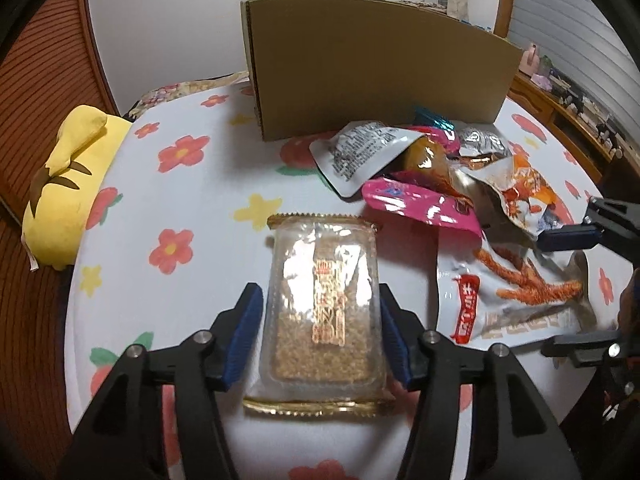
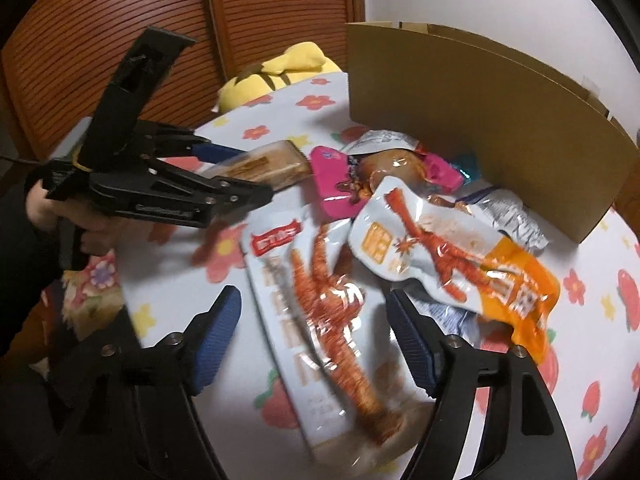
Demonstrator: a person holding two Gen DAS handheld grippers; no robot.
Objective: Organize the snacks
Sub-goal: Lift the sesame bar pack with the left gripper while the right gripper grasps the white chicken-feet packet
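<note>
A clear-wrapped brown sesame cake packet sits between the blue pads of my left gripper, which press on its two long sides. The right wrist view shows that left gripper holding the cake packet just off the floral cloth. My right gripper is open and straddles a white chicken-feet packet lying flat, with neither pad touching it. In the left wrist view the right gripper reaches in from the right over that white packet. Behind it lies a pile of snack packets.
An open cardboard box stands at the back of the round table with the floral cloth. A yellow plush lies at the left edge. Slatted wooden doors stand behind, and a cluttered shelf runs along the far right.
</note>
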